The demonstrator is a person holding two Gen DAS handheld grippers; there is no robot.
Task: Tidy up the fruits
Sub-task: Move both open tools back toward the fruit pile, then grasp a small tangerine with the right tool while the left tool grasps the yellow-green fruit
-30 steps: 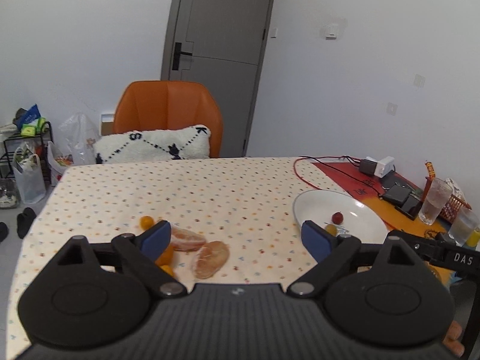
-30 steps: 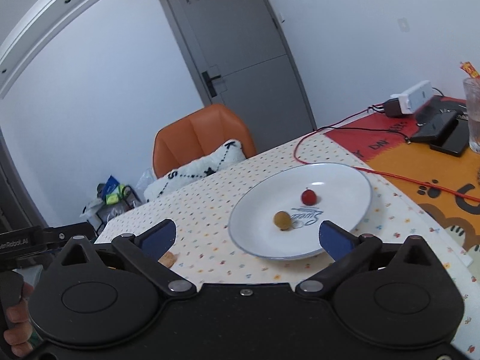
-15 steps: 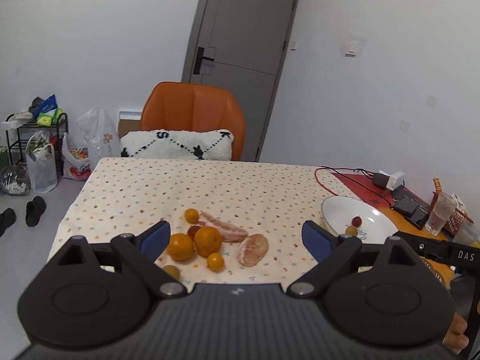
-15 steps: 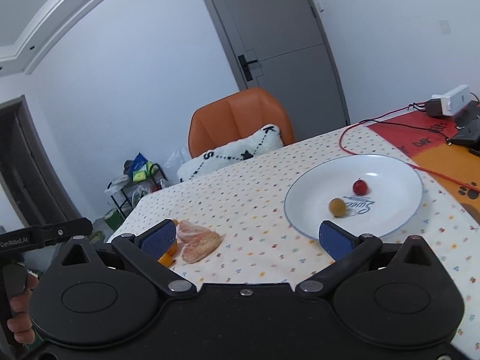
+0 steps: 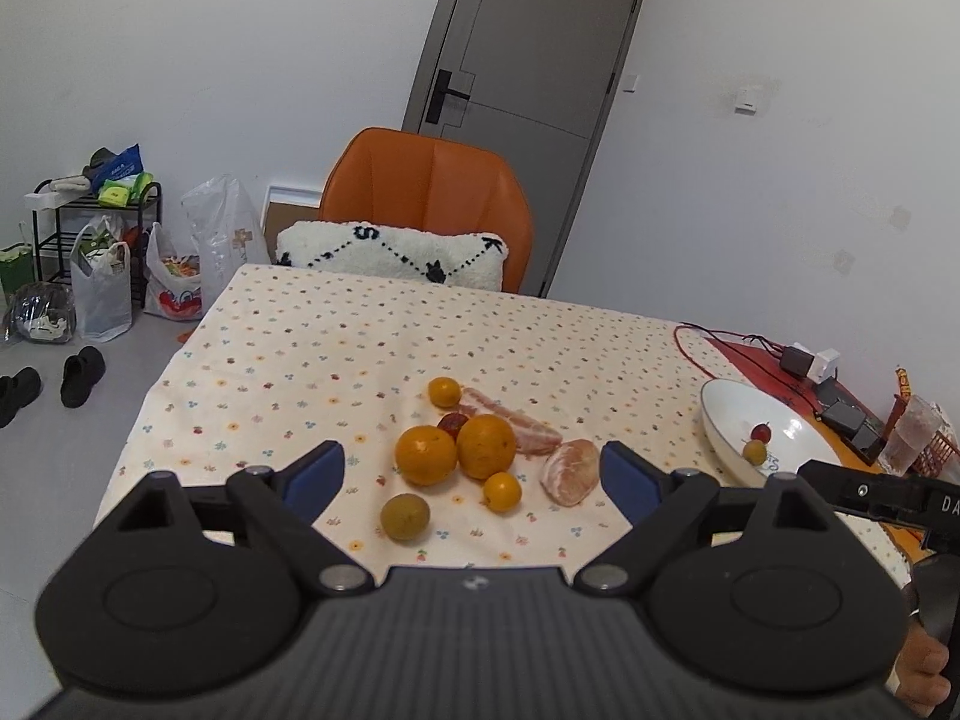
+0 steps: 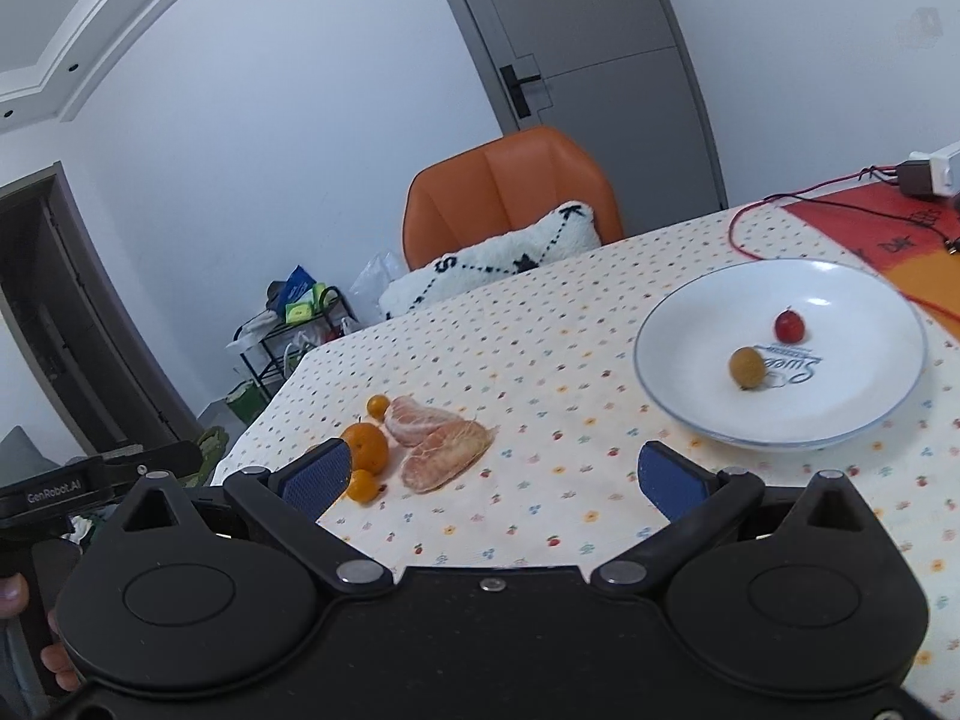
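A heap of fruit lies mid-table: two oranges (image 5: 426, 455) (image 5: 486, 446), a small tangerine (image 5: 503, 491), a yellow-green fruit (image 5: 405, 516), a dark red fruit (image 5: 453, 423) and peeled citrus segments (image 5: 571, 471). My left gripper (image 5: 472, 474) hovers just short of the heap. Its jaws stand wide and are closing slightly, gripping nothing. To the right a white plate (image 6: 840, 372) holds a small red fruit (image 6: 790, 326) and a yellow one (image 6: 747, 367). My right gripper (image 6: 493, 474) is open and empty, between the peeled segments (image 6: 444, 456) and the plate.
The table has a dotted cloth (image 5: 336, 348). An orange chair (image 5: 426, 192) with a white pillow stands at its far side. A red cable (image 6: 756, 222), chargers and a glass (image 5: 906, 444) lie right of the plate. Bags and a rack stand on the floor at the left.
Both views have pulled back and swung left. The fruit heap has come fully into the left wrist view and into the right wrist view. The plate has slid to the right.
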